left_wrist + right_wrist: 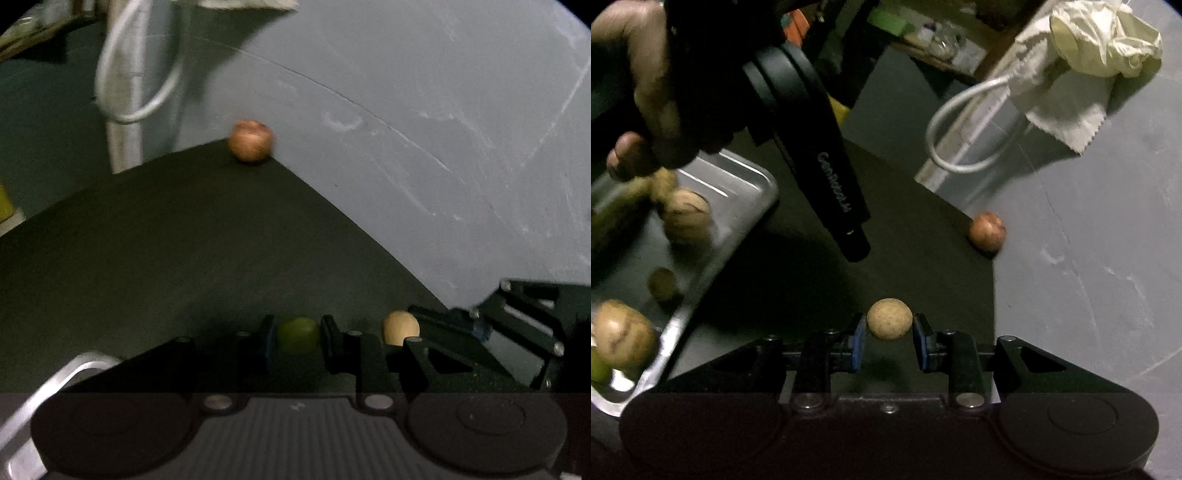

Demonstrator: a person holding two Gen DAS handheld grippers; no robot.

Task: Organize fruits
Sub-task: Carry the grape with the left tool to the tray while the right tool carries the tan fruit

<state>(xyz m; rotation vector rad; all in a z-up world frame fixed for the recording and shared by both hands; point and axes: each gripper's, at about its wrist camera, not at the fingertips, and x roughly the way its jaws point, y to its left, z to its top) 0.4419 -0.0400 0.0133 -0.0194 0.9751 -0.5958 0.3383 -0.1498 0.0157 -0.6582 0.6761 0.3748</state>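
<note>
My left gripper (pixel 297 336) is shut on a small green fruit (pixel 298 335) just above the dark mat (pixel 184 251). My right gripper (pixel 889 326) is shut on a round tan fruit (pixel 889 318), which also shows in the left wrist view (pixel 400 326) at the right. A reddish-brown fruit (pixel 250 140) sits at the far corner of the mat, also in the right wrist view (pixel 987 230). A metal tray (pixel 746 184) at the left holds several fruits, among them a pale brown one (pixel 687 219).
The mat lies on a grey table (pixel 1089 258). A white cable loop (pixel 960 129) and crumpled cloth (pixel 1104 40) lie at the back. The hand (pixel 639 85) holding the left gripper's handle hangs over the tray.
</note>
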